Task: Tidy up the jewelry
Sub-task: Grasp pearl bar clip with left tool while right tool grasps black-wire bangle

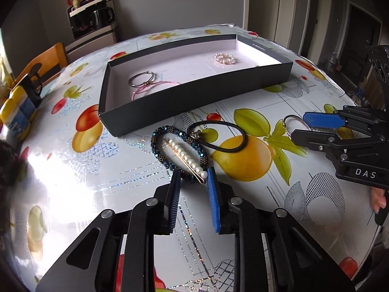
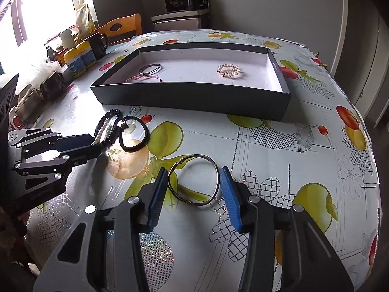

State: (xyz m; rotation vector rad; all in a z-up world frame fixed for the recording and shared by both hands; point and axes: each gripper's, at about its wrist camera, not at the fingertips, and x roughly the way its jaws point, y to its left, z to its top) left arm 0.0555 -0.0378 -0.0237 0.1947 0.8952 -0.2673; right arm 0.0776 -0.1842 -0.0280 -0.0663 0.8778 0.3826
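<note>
Here, open right tool (image 2: 194, 170) brackets bangle (image 2: 194, 181).

Left gripper (image 1: 193, 174) open, fingertips flanking near end of gold pearl-lined hair clip (image 1: 186, 157) lying across blue beaded bracelet (image 1: 178, 153); black elastic hair tie (image 1: 216, 135) alongside.

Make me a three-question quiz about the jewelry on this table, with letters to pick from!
1. Where is the pearl hair clip?
A. in the box
B. across the beaded bracelet
C. on the chair

2. What colour is the hair tie on the table?
A. black
B. red
C. white

3. What is the right gripper doing?
A. open around the metal bangle
B. lifting the box
C. shut on nothing

Answers: 1 B, it lies over the bracelet ring. 2 A, its loop looks black. 3 A, its fingers flank the bangle lying on the table.
</note>
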